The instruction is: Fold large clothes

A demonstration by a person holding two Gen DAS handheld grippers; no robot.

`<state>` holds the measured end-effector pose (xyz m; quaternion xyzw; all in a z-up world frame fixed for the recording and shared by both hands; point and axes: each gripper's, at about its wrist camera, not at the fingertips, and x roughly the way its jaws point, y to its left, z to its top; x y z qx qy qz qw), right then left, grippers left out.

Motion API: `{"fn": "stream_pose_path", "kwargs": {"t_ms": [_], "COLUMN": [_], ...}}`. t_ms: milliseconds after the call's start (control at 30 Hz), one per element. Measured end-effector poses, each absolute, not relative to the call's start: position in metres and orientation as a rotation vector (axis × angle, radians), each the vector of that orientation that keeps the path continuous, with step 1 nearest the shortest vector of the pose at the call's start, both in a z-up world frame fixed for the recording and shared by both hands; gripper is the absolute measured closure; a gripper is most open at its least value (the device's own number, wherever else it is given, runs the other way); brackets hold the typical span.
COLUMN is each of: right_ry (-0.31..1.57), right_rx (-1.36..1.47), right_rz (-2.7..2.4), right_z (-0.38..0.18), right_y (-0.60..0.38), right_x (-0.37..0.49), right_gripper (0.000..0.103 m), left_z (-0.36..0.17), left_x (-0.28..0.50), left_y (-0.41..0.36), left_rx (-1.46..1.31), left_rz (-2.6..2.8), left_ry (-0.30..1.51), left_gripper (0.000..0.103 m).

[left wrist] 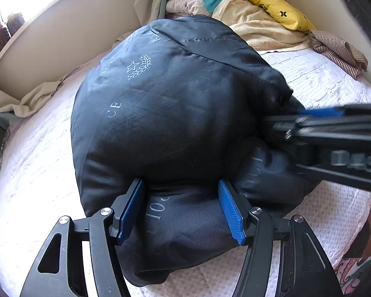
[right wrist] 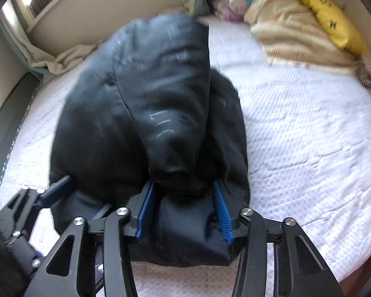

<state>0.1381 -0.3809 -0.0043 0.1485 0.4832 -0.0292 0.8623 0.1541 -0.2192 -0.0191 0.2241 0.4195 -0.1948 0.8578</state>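
A bed covered by a white quilted sheet fills both views. At its twelve o'clock end, crumpled blankets and a yellow pillow with black motifs are piled; a brown striped cloth lies at two o'clock. A cream wall runs along ten o'clock, topped by a sunlit window sill carrying jars. Beige fabric is bunched below it.

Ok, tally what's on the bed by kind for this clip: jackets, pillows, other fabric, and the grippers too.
Dark jacket: 1
Yellow pillow: 1
Cream blanket: 1
Checked brown cloth: 1
Grippers, left gripper and right gripper: 2
Total: 6
The bedding heap at the headboard is too jumbled to count.
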Motion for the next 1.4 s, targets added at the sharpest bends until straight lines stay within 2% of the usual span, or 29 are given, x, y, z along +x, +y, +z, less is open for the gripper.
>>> {"fn": "stream_pose_path", "kwargs": {"t_ms": [233,400,600,1233,1333,1400], "right_ry": [0.888,0.855,0.864,0.994,1.002,1.007], "right_rx": [0.221,0.246,0.205,0.314,0.341,0.365], "right_rz": [-0.129,-0.137,-0.127,-0.054,-0.047,-0.041], "right_z": [0.031,0.037,0.037,-0.010,-0.015,-0.019], "right_y": [-0.382,-0.389,-0.385,-0.390,-0.391,-0.393], "right_x": [0.125,0.126,0.139,0.180,0.182,0.183], "right_gripper": [0.038,0.027,0.018,0.011,0.010,0.008], "left_z": [-0.018,-0.019,-0.018,-0.013,-0.011,-0.009], "left_x": [0.150,0.149,0.150,0.155,0.156,0.156], "left_y": [-0.215,-0.212,-0.207,-0.195,-0.193,-0.191], "left_rx": [0.464,0.459,0.451,0.430,0.419,0.405], "left_rz": [-0.417,-0.424,-0.436,-0.487,-0.500,-0.511], "left_ry": [0.872,0.868,0.865,0.867,0.873,0.879], "left_gripper": [0.038,0.037,0.037,0.031,0.028,0.021]}}
